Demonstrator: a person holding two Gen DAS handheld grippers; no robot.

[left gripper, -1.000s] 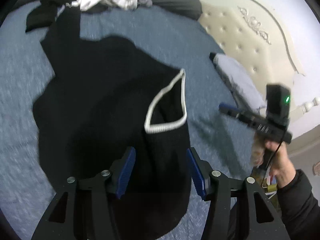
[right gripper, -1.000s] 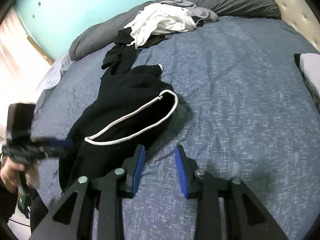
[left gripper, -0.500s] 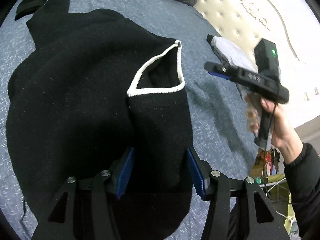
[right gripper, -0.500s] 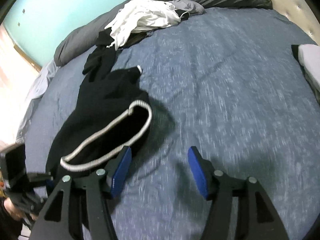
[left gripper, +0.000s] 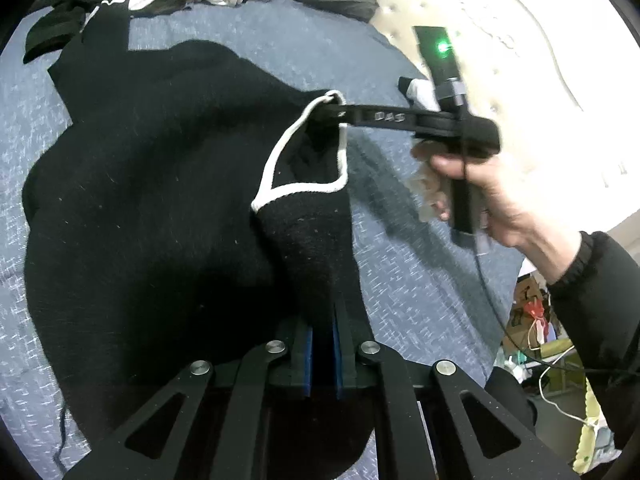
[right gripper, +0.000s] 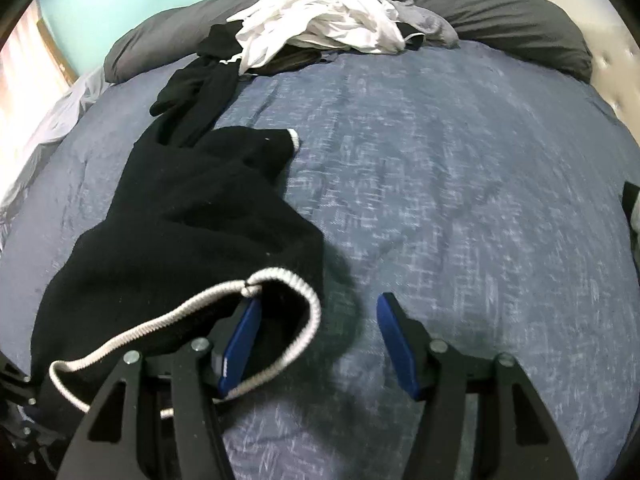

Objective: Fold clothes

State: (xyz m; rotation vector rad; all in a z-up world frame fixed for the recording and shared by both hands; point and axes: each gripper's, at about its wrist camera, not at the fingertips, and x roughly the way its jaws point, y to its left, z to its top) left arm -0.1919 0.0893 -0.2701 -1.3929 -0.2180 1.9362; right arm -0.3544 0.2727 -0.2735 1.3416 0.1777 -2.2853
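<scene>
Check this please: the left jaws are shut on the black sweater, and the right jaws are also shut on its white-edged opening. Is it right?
Not quite. The left gripper is shut on the black sweater, but the right gripper is open: the right wrist view shows its jaws wide apart, one finger inside the white-edged opening, the other over the bed.

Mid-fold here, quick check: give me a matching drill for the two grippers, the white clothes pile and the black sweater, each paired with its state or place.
Things:
1. left gripper
2. right gripper
3. white clothes pile
4. black sweater

States or places:
A. spread on the blue bed cover
B. open, one finger inside the white-edged opening
C. heaped at the far side by the grey pillow
D. shut on black fabric

Pairs: 1-D, 2-B, 3-C, 4-A
</scene>
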